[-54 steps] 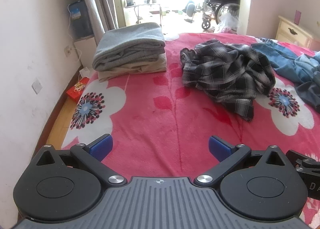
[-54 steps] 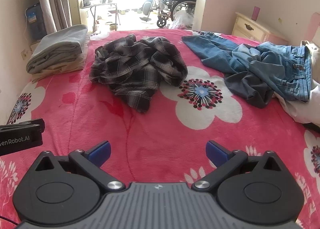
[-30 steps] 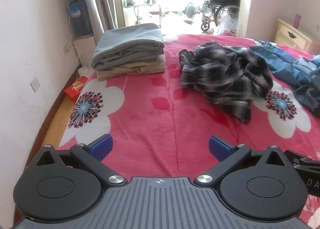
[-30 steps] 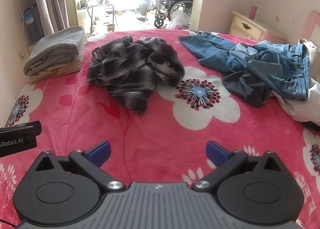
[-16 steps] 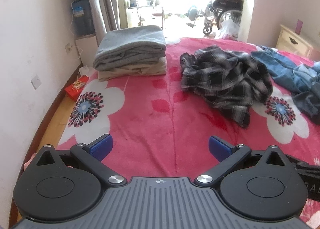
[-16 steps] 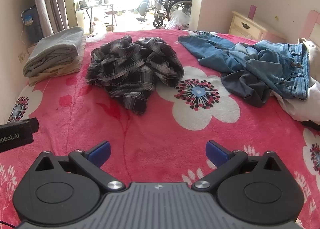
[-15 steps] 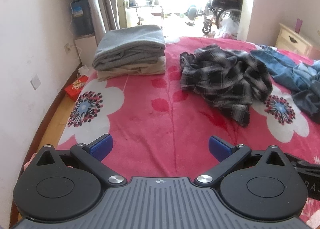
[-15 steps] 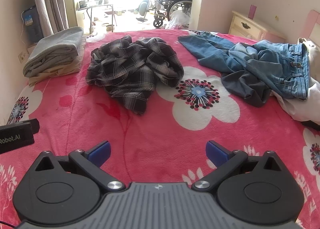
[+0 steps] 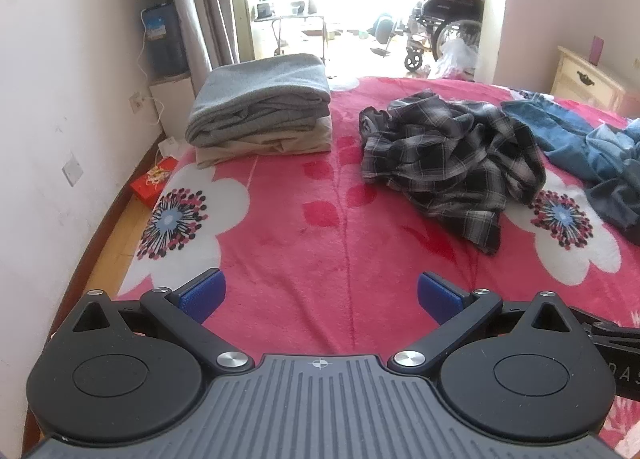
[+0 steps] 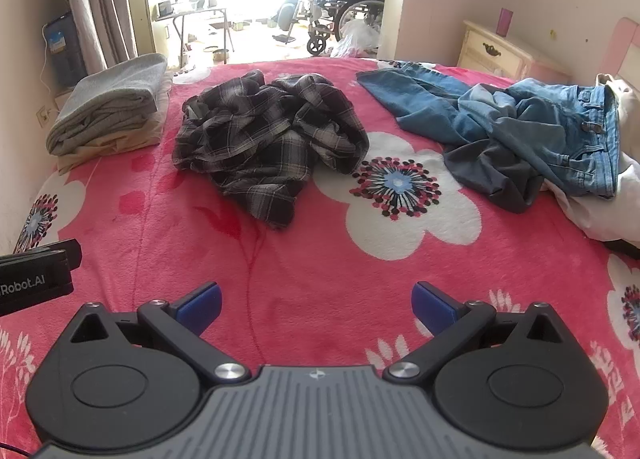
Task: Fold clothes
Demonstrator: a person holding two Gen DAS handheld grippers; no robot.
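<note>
Left wrist view looks along the left gripper [image 9: 319, 294], whose blue-padded fingers are spread wide with nothing between them, held above the pink fleece blanket with white flower print [image 9: 288, 219] that covers the bed. Far ahead and to the left, a folded grey garment [image 9: 260, 93] lies on top of a folded beige garment [image 9: 280, 145], the pair forming a neat stack near the blanket's far left edge. Just right of that stack, apart from it, a crumpled black-and-white plaid shirt [image 9: 452, 155] lies in a heap. Beyond the shirt's right side, rumpled blue denim jeans [image 9: 592, 147] spread toward the frame edge.

Right wrist view shows the right gripper [image 10: 316, 301] likewise parted wide and holding nothing, above the blanket [image 10: 320, 259]. The plaid shirt [image 10: 268, 139] sits well ahead, left of centre, between the grey-and-beige stack [image 10: 108, 107] and the jeans [image 10: 520, 127]. The jeans' waistband end rests against a white pillow [image 10: 600, 211] at the right. A wheelchair [image 10: 344, 7] stands in the bright doorway beyond the bed, and a cream bedside cabinet [image 10: 496, 51] stands by the far right wall.
</note>
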